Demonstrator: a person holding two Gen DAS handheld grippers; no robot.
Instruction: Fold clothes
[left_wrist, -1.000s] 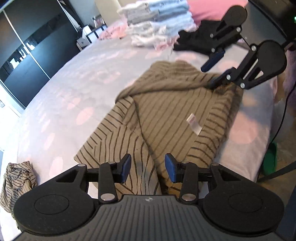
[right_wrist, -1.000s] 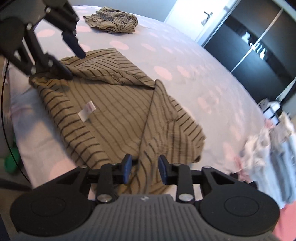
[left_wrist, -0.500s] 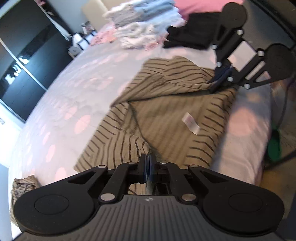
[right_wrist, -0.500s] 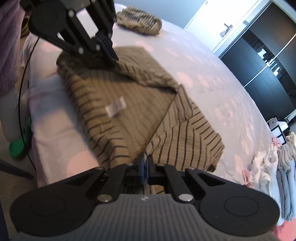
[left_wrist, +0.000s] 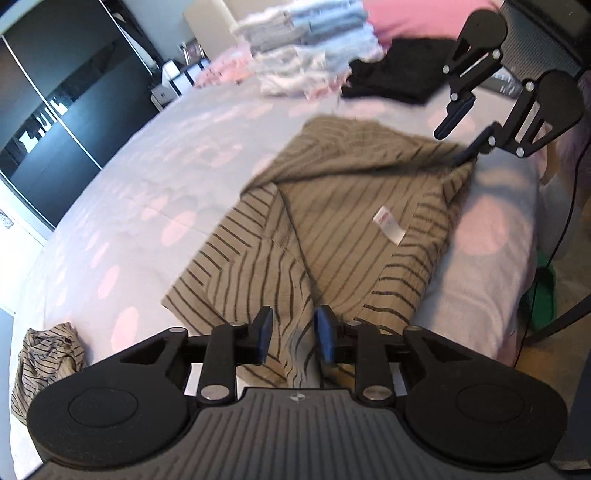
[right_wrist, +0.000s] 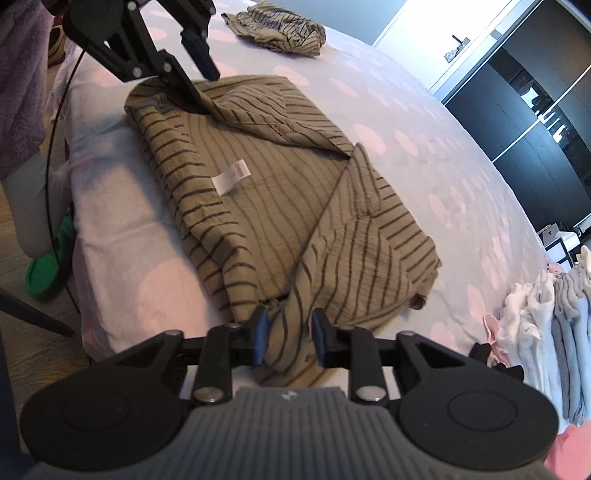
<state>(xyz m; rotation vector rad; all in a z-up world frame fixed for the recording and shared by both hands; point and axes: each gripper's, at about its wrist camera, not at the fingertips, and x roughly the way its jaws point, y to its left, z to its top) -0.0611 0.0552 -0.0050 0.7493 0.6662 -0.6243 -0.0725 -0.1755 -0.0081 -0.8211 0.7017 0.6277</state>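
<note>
Each handheld gripper was matte black: the left gripper and the right gripper had blue pads, round disc hubs, silver screws, and a ribbed grey housing bearing a small round emblem.

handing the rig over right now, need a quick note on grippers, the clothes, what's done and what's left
Left gripper: jaws just reopened, open over one near corner of the striped olive garment; nothing clamped.
Right gripper: jaws likewise just reopened, open over the other near corner, with cloth between them but not pinched.
Garment lies on the dotted bedspread, partly folded, inside out with its white label showing.
Folded pile at the far end.
Left to do: finish this fold, then the crumpled striped piece.
</note>
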